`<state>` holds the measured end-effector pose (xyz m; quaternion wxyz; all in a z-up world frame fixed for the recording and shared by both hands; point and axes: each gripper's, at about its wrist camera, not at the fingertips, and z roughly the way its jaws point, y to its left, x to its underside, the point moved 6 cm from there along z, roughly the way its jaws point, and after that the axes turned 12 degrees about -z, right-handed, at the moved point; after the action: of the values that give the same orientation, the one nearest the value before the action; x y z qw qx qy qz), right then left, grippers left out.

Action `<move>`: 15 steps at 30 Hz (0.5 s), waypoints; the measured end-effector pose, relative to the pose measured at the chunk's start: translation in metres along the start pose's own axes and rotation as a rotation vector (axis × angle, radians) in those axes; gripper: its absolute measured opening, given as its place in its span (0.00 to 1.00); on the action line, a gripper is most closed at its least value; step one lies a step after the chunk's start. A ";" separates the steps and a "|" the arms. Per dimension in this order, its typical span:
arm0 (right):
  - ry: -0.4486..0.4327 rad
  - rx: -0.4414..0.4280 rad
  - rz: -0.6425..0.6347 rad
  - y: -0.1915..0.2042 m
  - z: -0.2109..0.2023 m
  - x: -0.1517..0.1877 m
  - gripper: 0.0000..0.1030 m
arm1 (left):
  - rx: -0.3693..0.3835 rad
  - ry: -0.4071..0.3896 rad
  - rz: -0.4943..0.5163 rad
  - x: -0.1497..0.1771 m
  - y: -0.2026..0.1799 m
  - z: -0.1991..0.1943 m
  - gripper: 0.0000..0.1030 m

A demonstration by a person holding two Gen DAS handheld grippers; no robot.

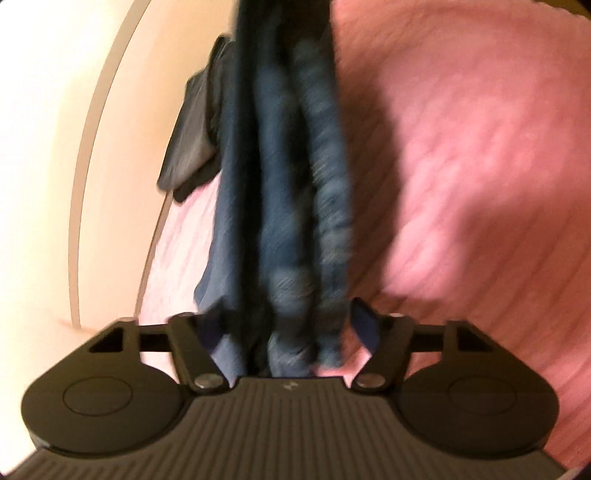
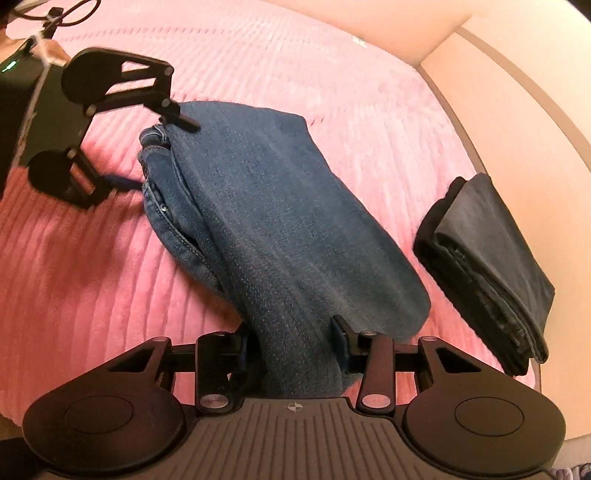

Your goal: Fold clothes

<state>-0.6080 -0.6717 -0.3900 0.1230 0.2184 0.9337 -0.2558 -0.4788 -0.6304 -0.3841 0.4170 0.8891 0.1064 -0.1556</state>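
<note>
A pair of blue jeans [image 2: 266, 206], folded lengthwise into a thick strip, lies across a pink ribbed bedspread [image 2: 92, 277]. My right gripper [image 2: 291, 343] is shut on the near end, and the denim rises off the bed into its jaws. At the far left, my left gripper [image 2: 159, 153] clamps the waistband end, one finger above the bundle and one below. In the blurred left wrist view, the jeans [image 1: 284, 184] fill the gap of the left gripper [image 1: 286, 328] and stretch away from it.
A folded dark grey garment [image 2: 491, 258] rests on the bed's right edge, close to the jeans; it also shows in the left wrist view [image 1: 192, 140]. A cream surface with a tan border [image 2: 517, 110] runs along that side. A black cable [image 2: 66, 14] hangs at the top left.
</note>
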 end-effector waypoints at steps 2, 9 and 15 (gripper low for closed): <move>-0.005 -0.011 0.001 0.001 -0.005 0.002 0.40 | 0.059 0.008 -0.036 -0.001 0.009 -0.002 0.39; -0.014 0.012 -0.063 0.031 0.000 0.016 0.52 | 0.249 0.039 -0.275 -0.009 0.053 -0.011 0.29; -0.068 0.134 -0.279 0.088 0.005 0.010 0.84 | 0.344 0.069 -0.322 -0.014 0.072 -0.014 0.29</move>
<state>-0.5751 -0.6029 -0.4350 0.1030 0.0857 0.9310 -0.3394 -0.4658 -0.6654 -0.3196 0.2253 0.9235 0.2328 -0.2053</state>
